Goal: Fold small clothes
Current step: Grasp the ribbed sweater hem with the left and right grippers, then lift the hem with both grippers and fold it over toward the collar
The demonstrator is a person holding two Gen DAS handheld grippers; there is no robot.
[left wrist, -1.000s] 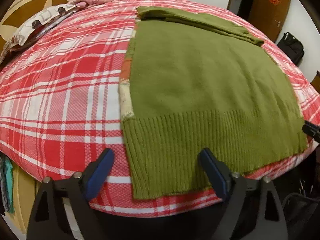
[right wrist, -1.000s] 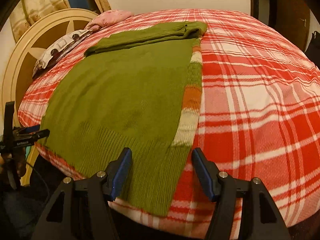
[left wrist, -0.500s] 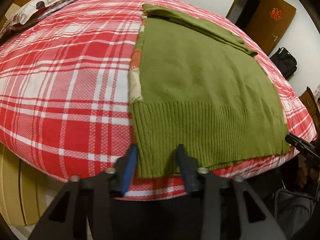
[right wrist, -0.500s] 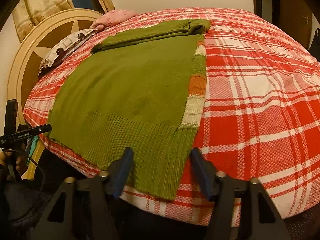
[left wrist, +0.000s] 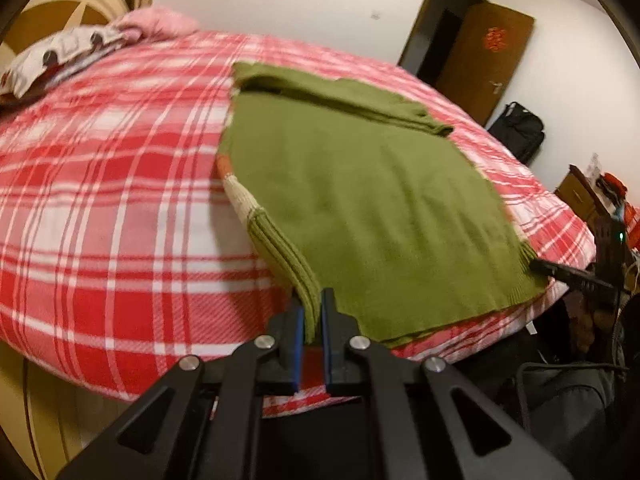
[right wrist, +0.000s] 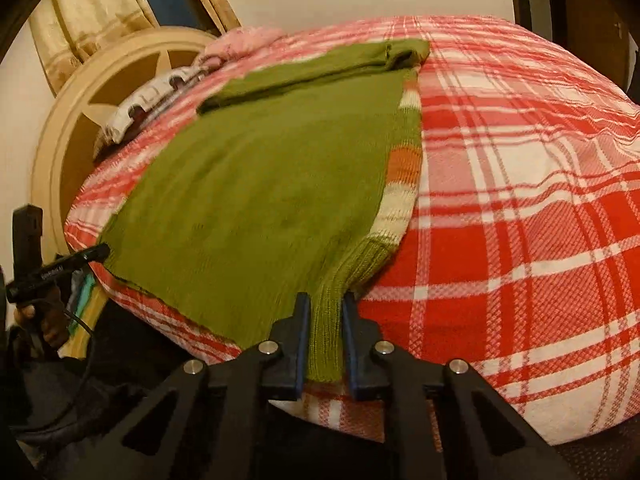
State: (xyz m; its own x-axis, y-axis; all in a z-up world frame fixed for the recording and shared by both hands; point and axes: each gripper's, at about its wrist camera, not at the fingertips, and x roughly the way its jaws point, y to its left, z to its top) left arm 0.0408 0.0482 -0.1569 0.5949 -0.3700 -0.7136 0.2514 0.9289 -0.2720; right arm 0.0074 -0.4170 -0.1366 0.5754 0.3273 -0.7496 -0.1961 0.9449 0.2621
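Note:
A green knit sweater (left wrist: 360,192) lies flat on the red plaid bed cover (left wrist: 100,208), with its sleeves folded across the far end. It also shows in the right wrist view (right wrist: 256,200). My left gripper (left wrist: 311,312) is shut on the ribbed hem at the sweater's left near corner, which is lifted off the cover. My right gripper (right wrist: 325,320) is shut on the ribbed hem at the right near corner, also lifted. An orange and cream striped edge (right wrist: 400,184) shows along the sweater's side.
Pillows (left wrist: 60,56) lie at the head of the bed beside a round cream headboard (right wrist: 100,120). A brown door (left wrist: 480,60) and a black bag (left wrist: 518,128) stand beyond the bed. The bed's near edge drops off just below both grippers.
Both grippers closed from open onto the sweater's hem corners. The two corners have lifted and bunched up off the bed cover.

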